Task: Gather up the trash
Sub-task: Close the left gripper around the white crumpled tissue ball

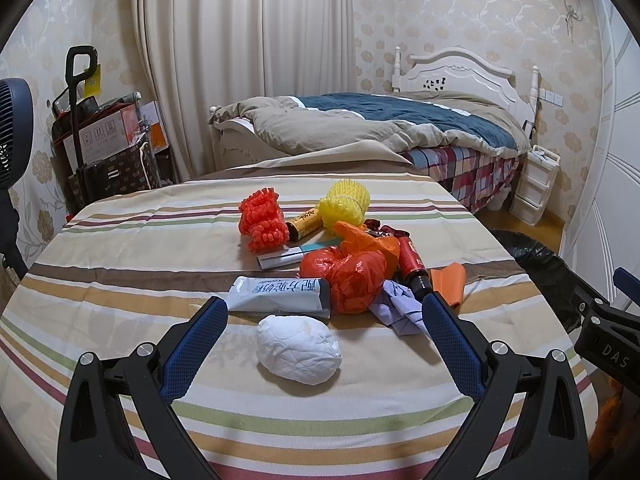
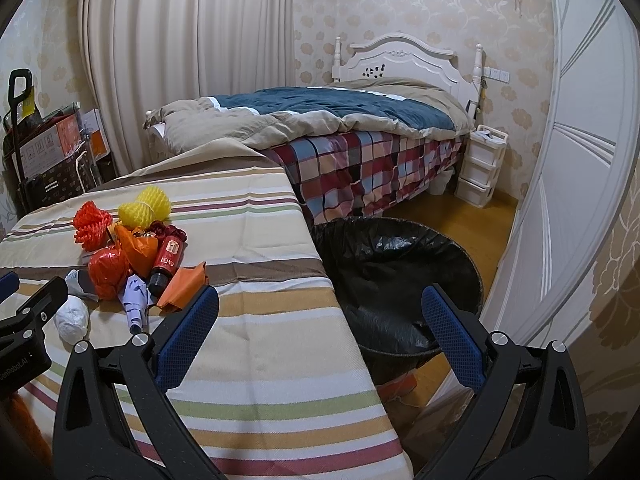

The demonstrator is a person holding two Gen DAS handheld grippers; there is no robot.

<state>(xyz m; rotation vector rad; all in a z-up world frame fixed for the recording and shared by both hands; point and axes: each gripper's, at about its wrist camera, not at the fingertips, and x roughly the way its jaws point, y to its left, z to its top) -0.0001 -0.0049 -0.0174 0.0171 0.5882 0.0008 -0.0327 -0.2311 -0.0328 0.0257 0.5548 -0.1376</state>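
Between the spread blue pads of the left gripper [image 1: 326,322] lies a crumpled white paper ball [image 1: 298,354], the nearest piece of trash on the striped tablecloth [image 1: 120,280]. The jaws stand wide apart, empty, and the ball sits a little short of the fingertips, so the sensible step looks to be taking this one first: ease forward until the pads bracket its widest part, keep the tips just clear of the cloth so they do not snag it, then close gently, since soft paper will squash rather than resist.

Just behind the ball lies a grey-and-white sachet with printed characters [image 1: 278,294], touching the red plastic bag [image 1: 352,280]; closing too far forward would likely catch its edge as well. A crumpled pale lilac paper [image 1: 400,308] lies beside the right-hand pad, with a red-labelled dark bottle [image 1: 412,268] and an orange scrap [image 1: 450,280] just beyond. Farther back are a flat white-and-teal box [image 1: 280,258], an orange wrapper [image 1: 368,240], a small yellow tube [image 1: 306,224], a red foam fruit net [image 1: 262,220] and a yellow foam fruit net [image 1: 344,204].

Off the table's right edge stands the bin with a black liner [image 2: 400,264], its mouth open. The right gripper [image 2: 320,320], also open and empty, hangs over the table corner beside the bin. Carrying the ball across low and releasing well inside the rim should keep it from bouncing out.
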